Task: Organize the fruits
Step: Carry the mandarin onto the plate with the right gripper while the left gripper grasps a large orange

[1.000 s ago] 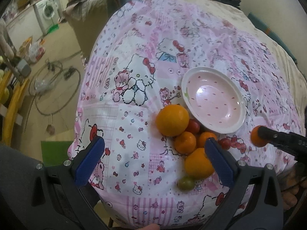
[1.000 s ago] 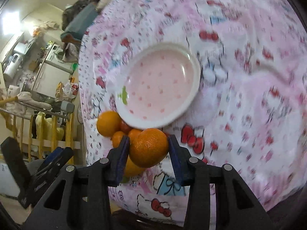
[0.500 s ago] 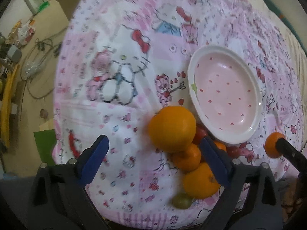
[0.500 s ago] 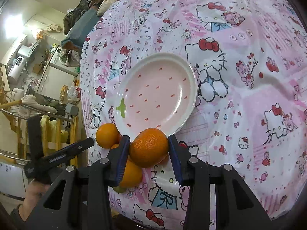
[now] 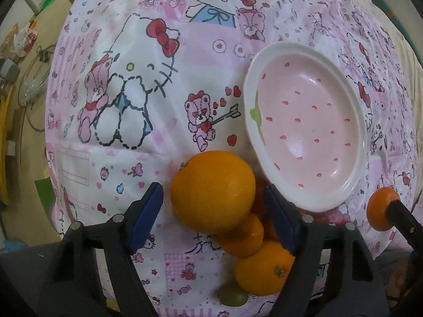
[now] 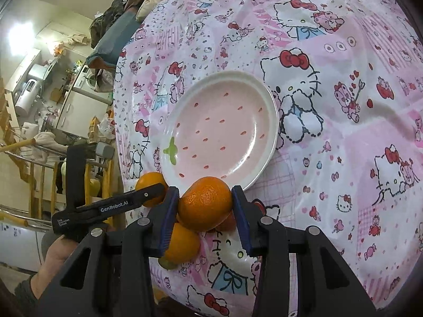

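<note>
A large orange (image 5: pixel 212 191) lies on the pink cartoon tablecloth (image 5: pixel 119 158), just left of a pink strawberry-patterned plate (image 5: pixel 304 121). My left gripper (image 5: pixel 212 216) points straight down with the orange between its blue pads. Its jaws are closing, and a thin gap shows on each side. My right gripper (image 6: pixel 205 211) is shut on a tangerine (image 6: pixel 205 207), held just off the plate's (image 6: pixel 219 129) near rim. That tangerine (image 5: pixel 380 208) also shows at the right of the left wrist view. Two smaller oranges (image 5: pixel 243 237) and a green fruit (image 5: pixel 232 295) cluster under the large one.
Small red fruits (image 5: pixel 260 185) sit half hidden between the oranges and the plate. The table's edge drops off left to a cluttered floor (image 5: pixel 29 84). A hand (image 6: pixel 53 253) holds the left gripper beside a wooden rack (image 6: pixel 34 185).
My left gripper has come down over the large orange and its pads have narrowed around it. The right gripper has held nearly still with its tangerine.
</note>
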`<state>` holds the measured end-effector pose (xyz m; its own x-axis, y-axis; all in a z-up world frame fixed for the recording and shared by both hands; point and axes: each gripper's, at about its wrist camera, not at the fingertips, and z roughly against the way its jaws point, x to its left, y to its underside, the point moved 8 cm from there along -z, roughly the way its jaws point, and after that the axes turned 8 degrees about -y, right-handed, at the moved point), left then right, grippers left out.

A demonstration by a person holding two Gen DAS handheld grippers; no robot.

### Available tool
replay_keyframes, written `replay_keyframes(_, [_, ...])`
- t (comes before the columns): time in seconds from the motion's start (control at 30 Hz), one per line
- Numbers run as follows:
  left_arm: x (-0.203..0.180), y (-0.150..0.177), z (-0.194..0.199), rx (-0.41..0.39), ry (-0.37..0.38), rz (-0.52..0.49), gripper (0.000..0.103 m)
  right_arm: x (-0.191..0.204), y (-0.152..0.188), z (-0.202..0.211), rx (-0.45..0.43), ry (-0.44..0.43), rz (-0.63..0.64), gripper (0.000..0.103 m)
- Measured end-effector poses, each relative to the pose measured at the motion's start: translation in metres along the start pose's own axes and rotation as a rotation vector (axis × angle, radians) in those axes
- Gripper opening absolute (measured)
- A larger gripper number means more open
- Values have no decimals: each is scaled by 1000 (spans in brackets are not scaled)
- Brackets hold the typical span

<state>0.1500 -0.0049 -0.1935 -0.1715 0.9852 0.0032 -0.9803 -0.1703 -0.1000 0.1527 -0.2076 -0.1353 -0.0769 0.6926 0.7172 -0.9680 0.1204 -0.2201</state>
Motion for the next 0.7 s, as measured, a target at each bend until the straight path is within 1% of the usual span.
replay_keyframes(0.1, [-3,-3,-4,5,-17,-1,64,0,-2,0,-2,-1,0,43])
replay_keyframes(0.2, [-2,-4,-5,9,-7,7,62,0,-2,0,-3,-2,-6,43])
replay_keyframes(0.23, [-3,-4,-5,5,-6,3,60,-1,-2,0,-3,-1,-7,43])
replay_keyframes(0.43, [0,-1,-1,-9,-15,-8,55,-1,-2,2,-10,9,3,43])
replay_keyframes(0.53, [3,2,4,-18,-8,-7,53,-1,-3,3,-15,16,10,43])
replay_keyframes(0.63, [9,-1,18,-63,-7,14,53,-2,-6,4,-19,24,11,43])
replay_keyframes(0.7, [10,-5,30,-93,-1,19,53,-5,-15,6,-21,26,0,43])
